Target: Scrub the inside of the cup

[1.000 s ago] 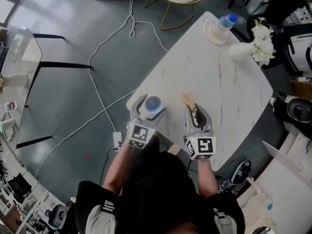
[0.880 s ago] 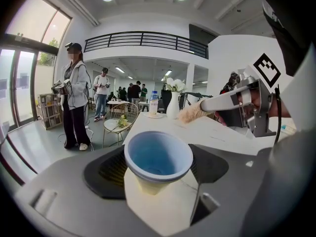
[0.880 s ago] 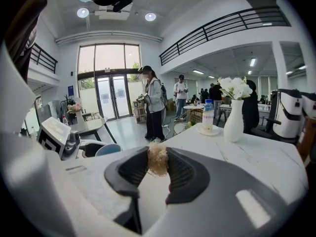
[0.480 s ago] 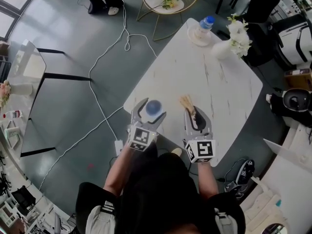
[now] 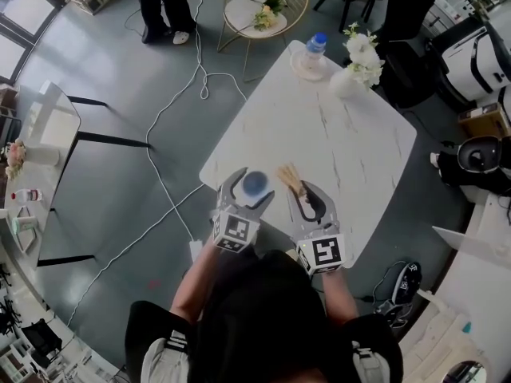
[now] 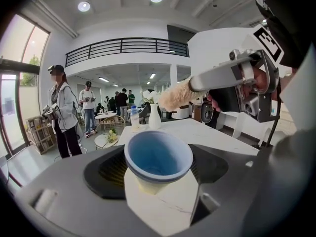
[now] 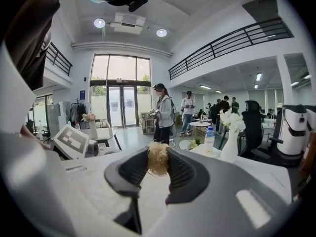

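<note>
1. White marble surface (image 5: 351, 134), near edge: the left tongs (image 5: 246, 190) clasp the cup (image 6: 158, 157) by its sides. Just right of the cup, the right tongs (image 7: 158, 169) pinch the brush (image 7: 158, 158).
2. Its bristles have swung closer to the cup but aren't inside yet, so scrubbing looks about to begin.
3. The cup is upright, mouth up. The brush's long axis slants toward it from above the rim.

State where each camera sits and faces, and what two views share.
Head view: on the head, steeply down at the white marble table; forearms, both grippers show.
Left gripper view: on the left gripper, along jaws holding the blue-lined cup; right gripper shows.
Right gripper view: on the right gripper, along jaws gripping the tan bristle brush.
Both gripper views share the white vase.
</note>
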Action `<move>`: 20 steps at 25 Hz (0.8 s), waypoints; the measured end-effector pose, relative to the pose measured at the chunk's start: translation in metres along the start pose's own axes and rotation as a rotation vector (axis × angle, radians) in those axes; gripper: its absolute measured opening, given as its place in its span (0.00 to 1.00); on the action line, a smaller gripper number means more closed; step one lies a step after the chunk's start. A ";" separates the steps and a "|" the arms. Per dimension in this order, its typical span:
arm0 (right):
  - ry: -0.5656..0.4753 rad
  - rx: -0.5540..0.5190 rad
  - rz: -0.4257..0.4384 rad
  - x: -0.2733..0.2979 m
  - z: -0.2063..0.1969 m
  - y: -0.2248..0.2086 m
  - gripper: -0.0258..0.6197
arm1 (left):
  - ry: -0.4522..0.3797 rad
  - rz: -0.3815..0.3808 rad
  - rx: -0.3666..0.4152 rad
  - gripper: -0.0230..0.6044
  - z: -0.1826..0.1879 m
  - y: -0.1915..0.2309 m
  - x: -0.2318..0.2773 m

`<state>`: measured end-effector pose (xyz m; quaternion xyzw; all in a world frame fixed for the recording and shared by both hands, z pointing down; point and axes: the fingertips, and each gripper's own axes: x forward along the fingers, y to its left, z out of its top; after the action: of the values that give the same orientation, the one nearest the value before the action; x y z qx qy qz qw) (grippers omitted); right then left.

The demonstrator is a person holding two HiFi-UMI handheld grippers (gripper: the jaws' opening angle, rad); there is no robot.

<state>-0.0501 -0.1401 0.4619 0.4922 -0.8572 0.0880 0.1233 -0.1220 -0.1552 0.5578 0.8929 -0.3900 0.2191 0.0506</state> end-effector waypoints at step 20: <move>0.100 -0.059 0.165 -0.011 -0.015 0.056 0.21 | -0.037 -0.013 0.149 0.66 0.029 -0.032 -0.011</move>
<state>-0.0910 -0.0994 0.4718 0.4109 -0.8899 0.0969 0.1726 -0.0952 -0.1334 0.5294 0.9005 -0.3678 0.2308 -0.0219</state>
